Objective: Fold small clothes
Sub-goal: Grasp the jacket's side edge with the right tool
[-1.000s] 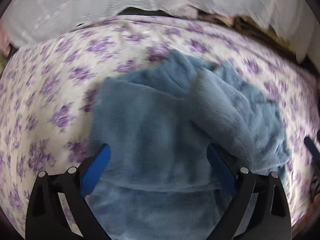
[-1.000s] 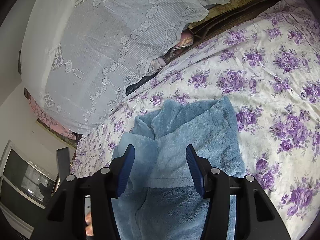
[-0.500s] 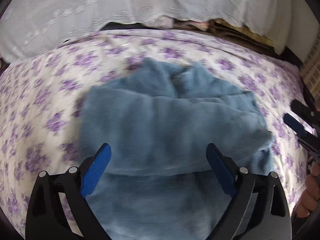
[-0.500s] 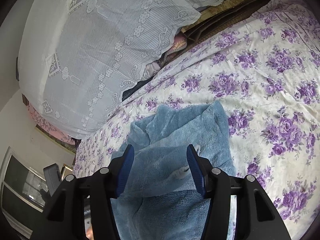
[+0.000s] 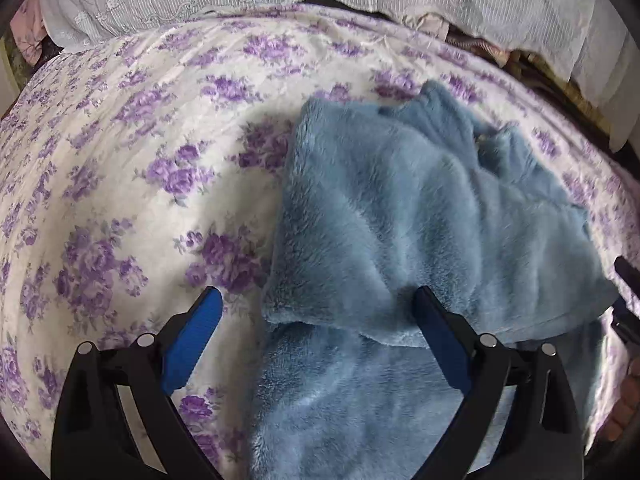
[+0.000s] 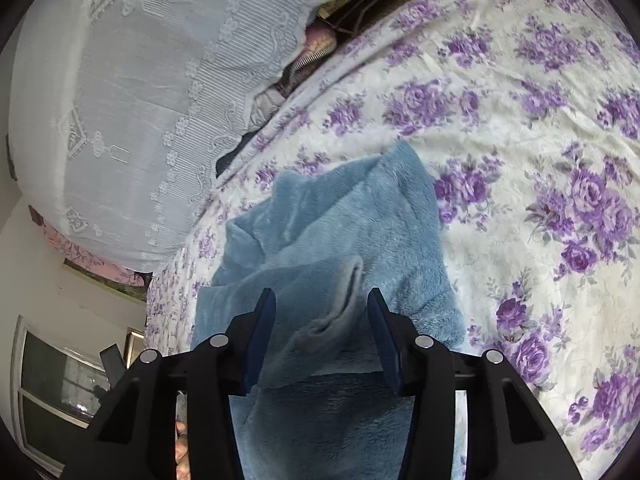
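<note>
Both tongs hang over a fluffy blue fleece garment (image 5: pixel 420 216) that lies partly folded on a bed covered by a cream sheet printed with purple roses (image 5: pixel 132 168). The left tongs (image 5: pixel 316 300) point steeply down with their blue-padded jaws spread wide. One pad hovers over the bare sheet just beside the garment's left edge; the other sits over the lip of the folded-over top layer. Nothing is pinched between them, and the left corner of that fold lies in the gap, free of both pads.

The right tongs (image 6: pixel 322 304) tilt down at a gentler slant over the other side of the garment (image 6: pixel 332 240). Their jaws are closing, with a raised ridge of blue fleece, showing a paler hem, standing up between the pads. The pads sit either side of that ridge with a visible gap on each side, so the cloth is not yet squeezed.

In the left wrist view the tips of the right tongs (image 5: pixel 626 280) show at the far right edge, beside the garment's right corner, with fingers of the person's right hand (image 5: pixel 624 408) below them. A few fingers (image 6: pixel 182 444) also peek out under the right tongs' frame in the right wrist view.

A white lace-trimmed cover (image 6: pixel 132 92) drapes over a pile at the far edge of the bed, well apart from the garment.
</note>
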{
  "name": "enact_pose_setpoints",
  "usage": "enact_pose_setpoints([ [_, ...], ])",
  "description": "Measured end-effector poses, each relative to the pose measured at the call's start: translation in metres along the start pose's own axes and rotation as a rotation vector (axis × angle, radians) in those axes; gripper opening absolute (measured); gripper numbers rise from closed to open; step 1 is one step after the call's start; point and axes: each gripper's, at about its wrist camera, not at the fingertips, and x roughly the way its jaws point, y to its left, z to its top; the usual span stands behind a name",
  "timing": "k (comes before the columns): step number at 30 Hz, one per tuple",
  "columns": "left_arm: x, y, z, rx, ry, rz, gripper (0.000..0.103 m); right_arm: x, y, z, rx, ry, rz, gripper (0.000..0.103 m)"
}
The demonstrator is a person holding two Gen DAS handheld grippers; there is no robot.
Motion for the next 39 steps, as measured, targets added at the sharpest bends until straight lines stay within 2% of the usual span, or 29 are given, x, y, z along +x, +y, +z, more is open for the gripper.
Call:
enact_pose_setpoints([
  [2, 0.007, 0.003, -0.003, -0.007, 0.008, -0.006, 0.097, 0.016, 0.002, -0.003, -0.025, 0.042, -0.013, 0.036],
  [3, 0.008, 0.006, -0.003, -0.018, 0.008, -0.018, 0.097, 0.023, 0.004, -0.005, -0.043, 0.054, -0.029, 0.021],
  [4, 0.007, 0.007, -0.002, -0.022, 0.007, -0.025, 0.097, 0.026, 0.008, -0.007, -0.064, 0.045, -0.045, 0.013],
  [6, 0.001, 0.009, -0.003, -0.023, -0.013, -0.027, 0.097, 0.022, 0.024, -0.004, -0.137, -0.009, -0.065, 0.010],
  [10, -0.016, 0.007, -0.007, -0.004, -0.083, -0.011, 0.097, -0.002, 0.075, 0.010, -0.299, -0.142, -0.039, 0.010],
  [12, -0.017, 0.004, -0.009, 0.011, -0.084, -0.016, 0.097, -0.004, 0.083, 0.014, -0.333, -0.170, -0.075, 0.010],
  [14, -0.014, 0.001, -0.010, 0.020, -0.077, 0.002, 0.097, 0.006, 0.070, 0.015, -0.326, -0.155, -0.154, 0.010],
  [15, -0.013, 0.000, -0.011, 0.024, -0.077, 0.007, 0.097, 0.017, 0.057, 0.014, -0.300, -0.125, -0.208, 0.010],
  [16, -0.012, -0.001, -0.012, 0.027, -0.077, 0.005, 0.097, 0.033, 0.033, 0.013, -0.237, -0.058, -0.246, 0.010],
  [17, -0.011, -0.001, -0.011, 0.028, -0.075, 0.004, 0.097, 0.044, 0.014, 0.013, -0.183, 0.000, -0.226, 0.011],
  [18, -0.012, 0.000, -0.011, 0.025, -0.076, 0.003, 0.097, 0.045, 0.007, 0.013, -0.159, -0.001, -0.194, 0.010],
  [20, -0.021, 0.003, -0.009, 0.015, -0.102, 0.007, 0.097, 0.033, 0.011, 0.020, -0.142, -0.018, -0.159, 0.015],
  [23, -0.041, 0.006, 0.005, 0.007, -0.150, 0.000, 0.097, 0.003, 0.037, 0.022, -0.215, -0.154, -0.176, 0.016],
  [25, -0.046, 0.001, 0.020, 0.023, -0.158, -0.011, 0.097, 0.003, 0.058, 0.023, -0.275, -0.141, -0.146, 0.016],
  [28, -0.033, -0.011, 0.044, 0.038, -0.130, -0.005, 0.097, 0.030, 0.075, 0.024, -0.313, -0.080, -0.142, 0.016],
  [30, -0.010, -0.016, 0.058, 0.018, -0.072, -0.005, 0.097, 0.054, 0.074, 0.024, -0.304, -0.054, -0.159, 0.016],
  [32, 0.023, -0.021, 0.066, 0.010, 0.001, 0.028, 0.097, 0.091, 0.053, 0.024, -0.285, 0.033, -0.239, 0.019],
  [33, 0.040, -0.023, 0.067, 0.023, 0.039, 0.060, 0.099, 0.099, 0.040, 0.021, -0.280, 0.035, -0.213, 0.017],
  [34, 0.055, -0.022, 0.064, 0.016, 0.057, 0.059, 0.099, 0.097, 0.039, 0.019, -0.290, 0.020, -0.197, 0.016],
  [36, 0.056, -0.019, 0.060, -0.017, 0.006, 0.036, 0.099, 0.092, 0.043, 0.021, -0.285, 0.029, -0.205, 0.016],
  [39, 0.044, -0.026, 0.055, 0.011, -0.022, 0.074, 0.097, 0.083, 0.050, 0.012, -0.302, -0.018, -0.228, 0.016],
])
